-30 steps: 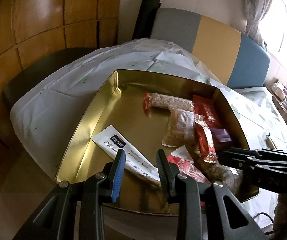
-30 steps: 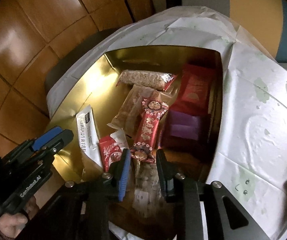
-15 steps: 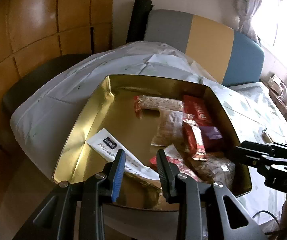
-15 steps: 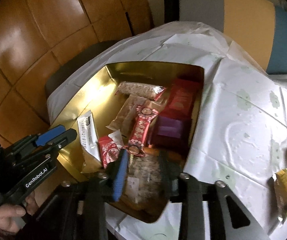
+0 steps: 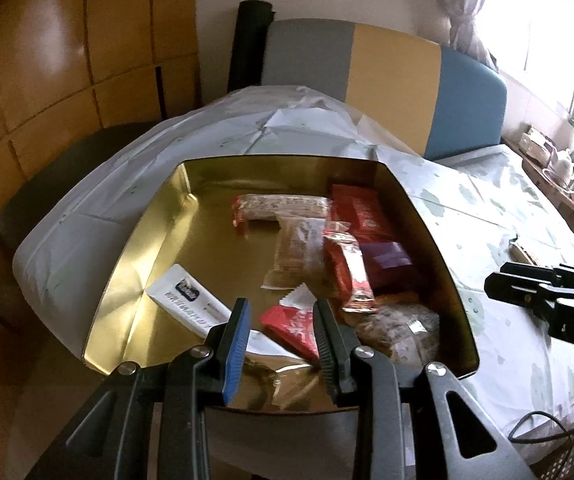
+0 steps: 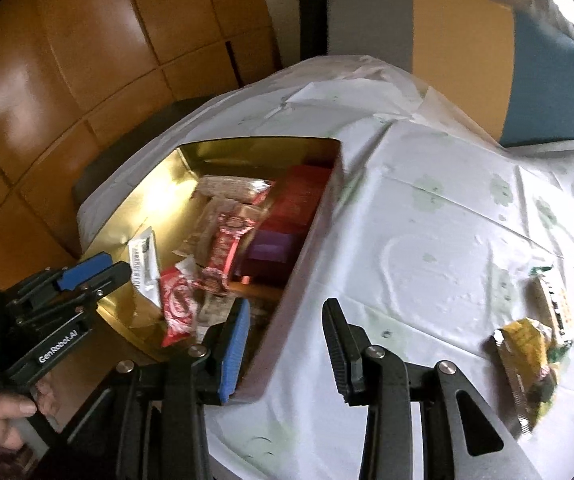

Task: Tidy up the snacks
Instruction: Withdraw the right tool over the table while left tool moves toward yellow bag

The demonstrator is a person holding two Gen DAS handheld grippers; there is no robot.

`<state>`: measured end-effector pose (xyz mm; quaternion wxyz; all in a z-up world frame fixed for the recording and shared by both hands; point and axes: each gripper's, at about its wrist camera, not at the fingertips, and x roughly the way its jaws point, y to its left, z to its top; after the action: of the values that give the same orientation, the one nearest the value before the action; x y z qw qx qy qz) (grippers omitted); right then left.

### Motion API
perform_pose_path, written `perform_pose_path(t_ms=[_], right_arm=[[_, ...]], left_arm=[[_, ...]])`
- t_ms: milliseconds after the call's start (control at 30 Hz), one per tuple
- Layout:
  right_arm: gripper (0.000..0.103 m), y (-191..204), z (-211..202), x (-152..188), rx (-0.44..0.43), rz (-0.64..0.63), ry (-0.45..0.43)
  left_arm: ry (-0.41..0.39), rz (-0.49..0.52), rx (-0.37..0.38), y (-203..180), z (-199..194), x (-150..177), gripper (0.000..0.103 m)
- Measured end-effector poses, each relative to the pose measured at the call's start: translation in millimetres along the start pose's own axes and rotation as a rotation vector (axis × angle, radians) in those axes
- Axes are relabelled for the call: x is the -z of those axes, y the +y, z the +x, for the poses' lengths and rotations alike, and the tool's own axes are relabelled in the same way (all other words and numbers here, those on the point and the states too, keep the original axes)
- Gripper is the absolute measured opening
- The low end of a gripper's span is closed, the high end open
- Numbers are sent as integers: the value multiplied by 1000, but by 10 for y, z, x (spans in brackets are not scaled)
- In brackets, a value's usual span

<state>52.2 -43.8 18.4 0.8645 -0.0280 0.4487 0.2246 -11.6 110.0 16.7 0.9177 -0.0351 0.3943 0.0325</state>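
Observation:
A gold tin (image 5: 155, 220) (image 6: 179, 184) on the white tablecloth holds several snack packets: a red wrapper (image 5: 291, 326), a white sachet (image 5: 191, 300), a purple box (image 5: 391, 258) and a clear cookie bag (image 5: 403, 332). My left gripper (image 5: 281, 324) is open and empty over the tin's near edge. My right gripper (image 6: 285, 330) is open and empty over the tin's right wall and the cloth. A yellow snack packet (image 6: 527, 364) and a green-edged one (image 6: 555, 304) lie on the cloth to the right.
A grey, yellow and blue chair back (image 5: 387, 68) stands behind the table. Wooden wall panels (image 5: 67, 60) are at the left. A shelf with a teapot (image 5: 563, 164) is at the far right. A dark chair seat (image 5: 59, 184) sits left of the table.
Both grippers have pulled back from the tin. The right gripper has swung right and opened wider, leaving the cookie bag in the tin. The yellow packets have come into view.

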Motion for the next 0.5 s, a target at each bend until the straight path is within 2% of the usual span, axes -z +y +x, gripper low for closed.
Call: perform_pose_path(t_ms=[233, 500], right_arm=[[44, -274, -109, 84, 51, 21, -1], [45, -756, -304, 132, 149, 58, 2]], left_arm=[[8, 48, 26, -175, -1, 5, 32], [0, 115, 52, -397, -43, -5, 32]])
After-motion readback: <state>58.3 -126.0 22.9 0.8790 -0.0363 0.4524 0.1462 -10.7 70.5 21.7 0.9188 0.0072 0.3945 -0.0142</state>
